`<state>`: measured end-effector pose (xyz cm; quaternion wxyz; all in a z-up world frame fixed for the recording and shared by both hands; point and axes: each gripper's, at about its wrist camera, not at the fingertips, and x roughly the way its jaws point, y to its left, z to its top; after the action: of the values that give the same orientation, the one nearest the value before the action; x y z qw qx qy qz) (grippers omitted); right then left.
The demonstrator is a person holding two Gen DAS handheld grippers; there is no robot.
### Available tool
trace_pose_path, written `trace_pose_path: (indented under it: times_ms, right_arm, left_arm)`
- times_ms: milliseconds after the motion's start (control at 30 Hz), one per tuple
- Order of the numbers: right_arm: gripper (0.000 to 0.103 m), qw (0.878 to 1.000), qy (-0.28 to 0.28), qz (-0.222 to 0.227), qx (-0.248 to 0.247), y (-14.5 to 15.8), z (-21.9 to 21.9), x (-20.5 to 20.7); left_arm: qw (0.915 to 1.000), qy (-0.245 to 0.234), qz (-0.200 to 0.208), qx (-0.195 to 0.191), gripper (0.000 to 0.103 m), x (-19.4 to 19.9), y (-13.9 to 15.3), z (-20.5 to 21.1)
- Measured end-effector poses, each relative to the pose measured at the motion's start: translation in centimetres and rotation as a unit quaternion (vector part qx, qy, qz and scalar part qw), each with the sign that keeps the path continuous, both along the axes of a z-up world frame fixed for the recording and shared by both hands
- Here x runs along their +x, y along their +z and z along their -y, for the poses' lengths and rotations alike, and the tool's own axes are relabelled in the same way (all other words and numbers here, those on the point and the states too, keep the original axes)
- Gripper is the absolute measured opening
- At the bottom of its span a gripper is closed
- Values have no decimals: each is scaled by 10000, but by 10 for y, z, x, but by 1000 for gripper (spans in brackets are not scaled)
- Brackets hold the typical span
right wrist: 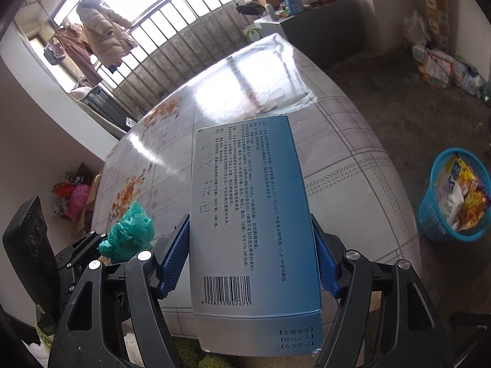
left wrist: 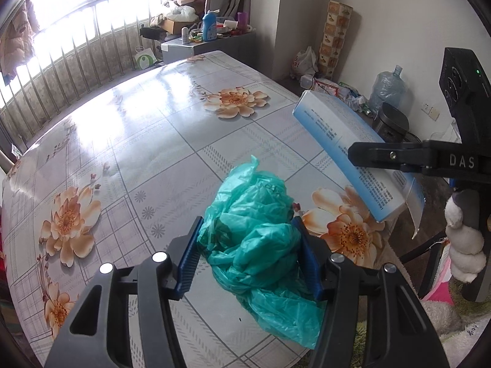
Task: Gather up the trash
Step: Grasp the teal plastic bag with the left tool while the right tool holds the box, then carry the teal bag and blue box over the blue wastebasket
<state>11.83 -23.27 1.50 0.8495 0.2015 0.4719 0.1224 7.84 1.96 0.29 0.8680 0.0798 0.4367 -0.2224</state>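
My left gripper [left wrist: 248, 254] is shut on a crumpled teal plastic bag [left wrist: 257, 245], held just above the near edge of the flowered table [left wrist: 153, 141]. My right gripper [right wrist: 250, 251] is shut on a blue and white medicine box [right wrist: 245, 214] with printed text and a barcode, lifted above the table's right edge. The box also shows in the left wrist view [left wrist: 343, 150], to the right of the bag. The teal bag also shows in the right wrist view [right wrist: 129, 230], at the lower left. A blue trash basket [right wrist: 454, 196] with wrappers inside stands on the floor at the right.
A cabinet [left wrist: 208, 46] with bottles and clutter stands beyond the table by the barred window. Bags, a water jug [left wrist: 386, 89] and a dark pot [left wrist: 392, 122] sit on the floor along the right wall. Clothes hang by the window [right wrist: 101, 36].
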Motion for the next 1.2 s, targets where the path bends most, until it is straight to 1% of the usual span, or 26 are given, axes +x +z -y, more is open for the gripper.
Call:
trace_pose_path:
  times_ms: [133, 300, 533, 933, 1100, 1200]
  right_arm:
    - [67, 9997, -148, 105, 171, 3, 8, -8]
    - [67, 9980, -303, 280, 469, 8, 22, -13]
    - [67, 9943, -558, 484, 763, 10, 52, -25]
    - [67, 9845, -1192, 588, 1141, -1, 103, -48]
    - [67, 9789, -1480, 582, 1285, -7, 124, -55]
    - [67, 9746, -1693, 591, 1343, -11, 144, -61]
  left_arm:
    - [9999, -121, 1, -103, 55, 1, 10, 7]
    - [9995, -284, 71, -83, 55, 1, 23, 25]
    - [9978, -624, 227, -4, 55, 5, 40, 67]
    - [9921, -1233, 128, 186, 55, 13, 37, 143]
    - [9875, -1549, 128, 263, 55, 22, 37, 180]
    - [9835, -1778, 97, 309, 55, 29, 35, 207]
